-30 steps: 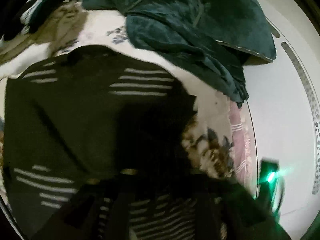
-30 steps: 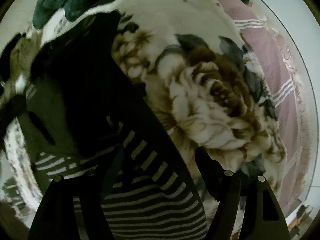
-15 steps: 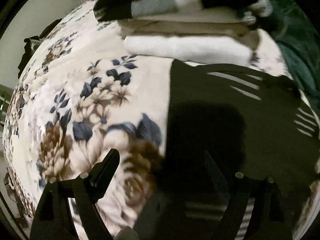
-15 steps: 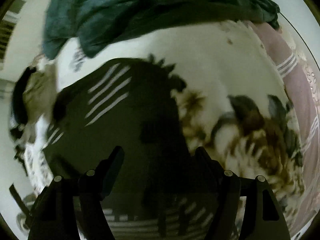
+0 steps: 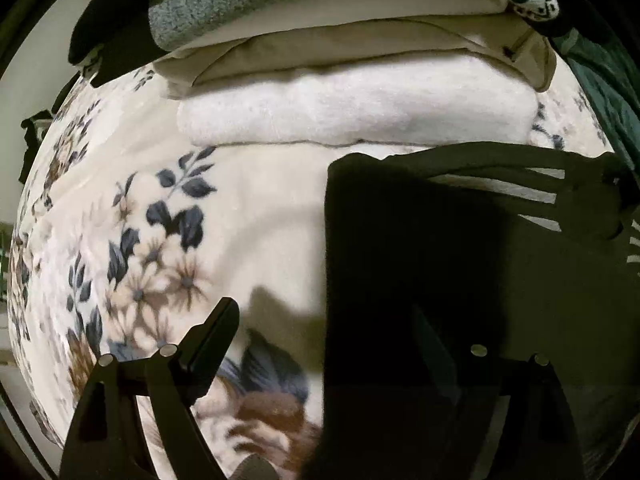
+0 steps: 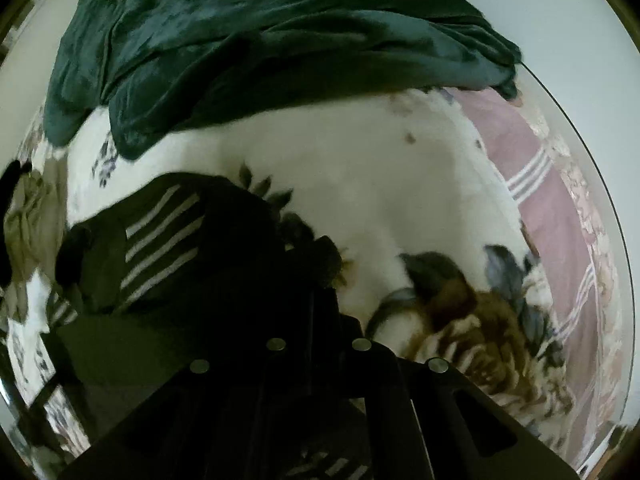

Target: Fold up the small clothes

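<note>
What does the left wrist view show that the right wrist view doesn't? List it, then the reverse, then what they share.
Left wrist only: a stack of folded clothes with a white towel-like layer, and the open left claw. Right wrist only: a crumpled dark green garment, a pink striped sheet, and the right claw, jaws close together over dark cloth. Both: the dark striped garment on the floral blanket.

Bare floral blanket [image 5: 248, 208] lies left of the dark shirt [image 5: 460, 248]; folded pile [image 5: 360, 108] blocks beyond, green garment [image 6: 260, 40] beside.
</note>
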`<state>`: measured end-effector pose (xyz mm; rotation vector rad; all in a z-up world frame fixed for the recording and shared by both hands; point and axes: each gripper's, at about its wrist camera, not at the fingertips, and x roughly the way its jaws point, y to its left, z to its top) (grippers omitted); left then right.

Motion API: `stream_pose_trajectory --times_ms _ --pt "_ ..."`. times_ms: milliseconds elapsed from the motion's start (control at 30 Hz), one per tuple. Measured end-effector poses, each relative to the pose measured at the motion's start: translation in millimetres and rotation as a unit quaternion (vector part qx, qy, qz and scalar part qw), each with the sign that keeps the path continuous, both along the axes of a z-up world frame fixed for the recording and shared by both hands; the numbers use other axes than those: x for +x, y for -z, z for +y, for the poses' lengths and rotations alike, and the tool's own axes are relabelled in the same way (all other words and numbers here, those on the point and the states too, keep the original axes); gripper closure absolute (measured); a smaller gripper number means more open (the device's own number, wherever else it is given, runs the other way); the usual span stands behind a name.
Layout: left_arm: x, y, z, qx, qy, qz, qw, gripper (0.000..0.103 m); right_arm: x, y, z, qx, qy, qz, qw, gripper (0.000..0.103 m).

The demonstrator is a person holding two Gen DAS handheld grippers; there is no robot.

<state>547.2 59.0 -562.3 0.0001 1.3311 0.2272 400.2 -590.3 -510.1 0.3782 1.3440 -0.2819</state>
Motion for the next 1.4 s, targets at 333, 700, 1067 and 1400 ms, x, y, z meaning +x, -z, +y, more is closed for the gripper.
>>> stream_pose_trajectory --times_ms 333,700,1067,1400 --pt "-34 -46 -20 -0.010 0.059 -0.053 0.9968 0.015 -28 -27 -14 0.082 -0.019 0.029 0.996 0.034" --pt "-220 -76 -225 -0.190 0.109 0.059 0.9738 0.015 -166 -91 -116 0.119 -0.055 0.087 0.988 0.034" --pt "-353 20 -471 -0.154 0.201 0.147 0.9562 0.047 -118 -60 -174 0.141 -0.149 0.072 0.976 0.034" --pt "-353 -21 -437 -0.147 0.163 0.070 0.9731 0.096 62 19 -91 0.259 -0.180 0.042 0.948 0.034"
